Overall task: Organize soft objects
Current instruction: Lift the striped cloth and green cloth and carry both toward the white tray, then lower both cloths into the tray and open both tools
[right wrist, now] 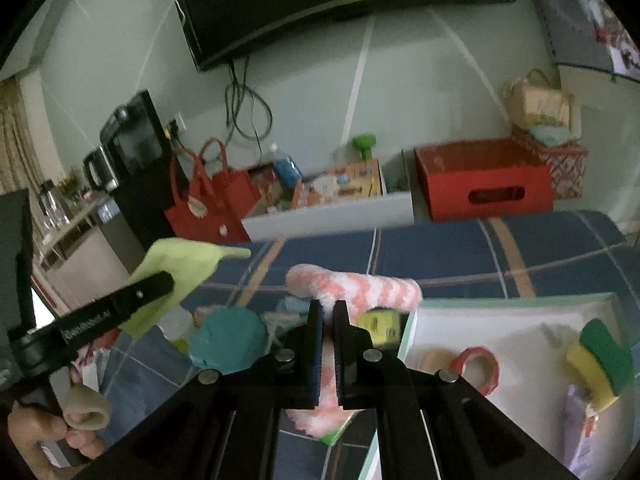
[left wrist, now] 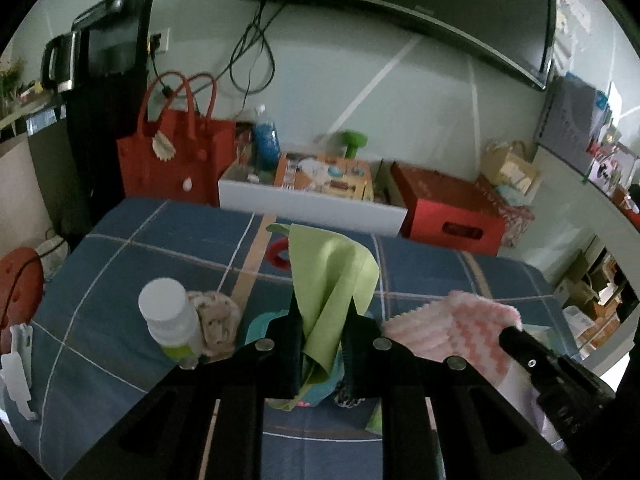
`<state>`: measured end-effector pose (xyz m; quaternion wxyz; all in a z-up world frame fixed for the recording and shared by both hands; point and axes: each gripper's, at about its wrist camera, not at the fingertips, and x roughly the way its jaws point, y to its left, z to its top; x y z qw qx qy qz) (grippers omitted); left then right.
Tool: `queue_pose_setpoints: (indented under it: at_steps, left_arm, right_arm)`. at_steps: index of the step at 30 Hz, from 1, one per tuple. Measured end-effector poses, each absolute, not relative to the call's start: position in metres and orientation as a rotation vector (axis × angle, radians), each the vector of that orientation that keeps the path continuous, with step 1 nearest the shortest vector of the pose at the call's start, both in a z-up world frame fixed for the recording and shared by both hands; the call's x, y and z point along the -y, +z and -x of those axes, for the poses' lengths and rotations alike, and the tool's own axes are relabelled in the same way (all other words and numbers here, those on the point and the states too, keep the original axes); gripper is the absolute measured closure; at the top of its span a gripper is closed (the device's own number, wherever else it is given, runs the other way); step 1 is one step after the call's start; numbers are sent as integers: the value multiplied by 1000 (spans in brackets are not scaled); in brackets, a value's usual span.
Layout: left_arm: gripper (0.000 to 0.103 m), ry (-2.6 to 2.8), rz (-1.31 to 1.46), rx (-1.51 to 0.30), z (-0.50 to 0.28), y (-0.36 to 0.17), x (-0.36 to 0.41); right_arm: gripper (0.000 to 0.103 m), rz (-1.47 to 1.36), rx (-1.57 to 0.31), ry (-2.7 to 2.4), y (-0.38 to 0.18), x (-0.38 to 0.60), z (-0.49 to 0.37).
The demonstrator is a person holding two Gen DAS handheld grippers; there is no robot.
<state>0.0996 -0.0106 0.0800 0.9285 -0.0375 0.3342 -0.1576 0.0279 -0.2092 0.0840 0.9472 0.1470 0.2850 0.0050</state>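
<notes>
Above the blue plaid bedspread (left wrist: 120, 256), your left gripper (left wrist: 324, 332) is clenched on the green cloth (left wrist: 332, 280), lifted clear of the clutter. Your right gripper (right wrist: 328, 320) is clamped on the pink-and-white towel (right wrist: 360, 284), just beside the white box (right wrist: 500, 320).

Left gripper (left wrist: 323, 334): matte black, angular linkage arms, four round silver pivot pins, ribbed dark pads.
Right gripper (right wrist: 329, 344): same black build, silver pins, blue-edged serrated pads (right wrist: 316, 344).
Marking: white lettering along the left gripper's black finger bar, blurred; one small screw.
Hand (right wrist: 48, 436): bare, no sleeve visible.
</notes>
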Motion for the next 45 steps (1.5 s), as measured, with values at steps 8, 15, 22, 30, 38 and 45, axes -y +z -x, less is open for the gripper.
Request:
queue_pose_setpoints:
  at_steps: [8,15,22,30,38,45]
  left_arm:
    - [87,-372,83,-616,-81,101,17]
    - [87,-453,42,-595,-68,107,45]
    - [87,-554,-39,-608,-52,102,90]
    - [87,-686,-125,-674,-36,78,145]
    - [86,-768,-197,-774,-29,44,183]
    - [86,-776,-237,-945,-37,-6,207]
  right_arm:
    - [98,-290,-456,-31,122,221,1]
    - [98,-288,-374,-137,145,249,30]
    - [98,-310,-347,-270,153,288,54]
    - [98,-367,-386,-391,141,330,68]
    - [98,-374,-520,-417,103,346,46]
    - [98,-433,-699,-395,52,358,21]
